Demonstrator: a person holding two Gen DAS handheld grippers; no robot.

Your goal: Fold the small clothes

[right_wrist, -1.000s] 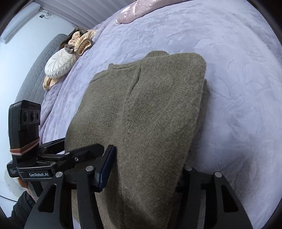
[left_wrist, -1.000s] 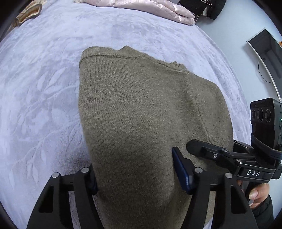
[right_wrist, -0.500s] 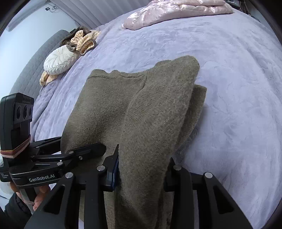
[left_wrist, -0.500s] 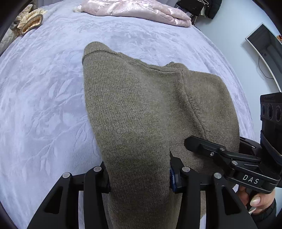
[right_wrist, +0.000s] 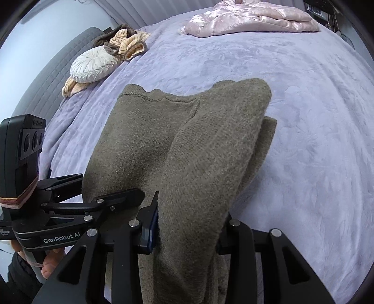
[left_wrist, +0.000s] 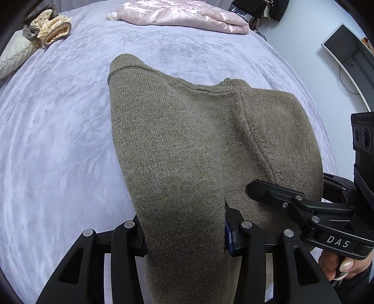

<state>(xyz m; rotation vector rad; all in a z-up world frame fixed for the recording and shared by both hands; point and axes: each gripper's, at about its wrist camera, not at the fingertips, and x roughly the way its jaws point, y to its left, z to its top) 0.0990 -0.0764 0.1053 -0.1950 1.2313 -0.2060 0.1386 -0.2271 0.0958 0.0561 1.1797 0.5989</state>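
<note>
Both claws, left and right, apparently tight on olive sweater.

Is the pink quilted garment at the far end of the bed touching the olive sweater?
No: the pink quilted garment lies far off, with bare lavender bedcover between it and the olive sweater.

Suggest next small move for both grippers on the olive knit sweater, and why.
Probably carry the near edge forward toward the collar. The left hand-held gripper and right hand-held gripper each pinch a bunch of the olive-brown knit sweater, its near part lifted off the lavender plush bedspread, far collar edge still down.
</note>
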